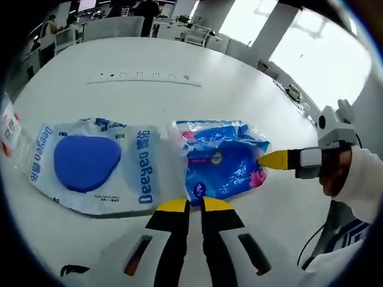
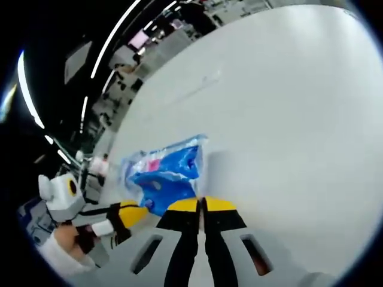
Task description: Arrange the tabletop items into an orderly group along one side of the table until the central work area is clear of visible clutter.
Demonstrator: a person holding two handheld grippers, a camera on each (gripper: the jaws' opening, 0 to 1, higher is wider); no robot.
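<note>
Left gripper view, left to right: a white wipes pack (image 1: 99, 164) with a blue oval lid lies flat on the white table (image 1: 179, 101), a smaller blue packet (image 1: 224, 161) lies against its right edge, and the right gripper (image 1: 266, 160) reaches in from the right, its yellow tip touching that packet's right end, though I cannot tell how its jaws stand there. Left gripper (image 1: 188, 205) sits at the packs' near edge, jaws together on nothing visible; the right gripper view shows its own jaws likewise together at the blue packet's edge. Judgement: both packs lie side by side, near mid-table, so grouping has begun but moving them to one side remains.
</note>
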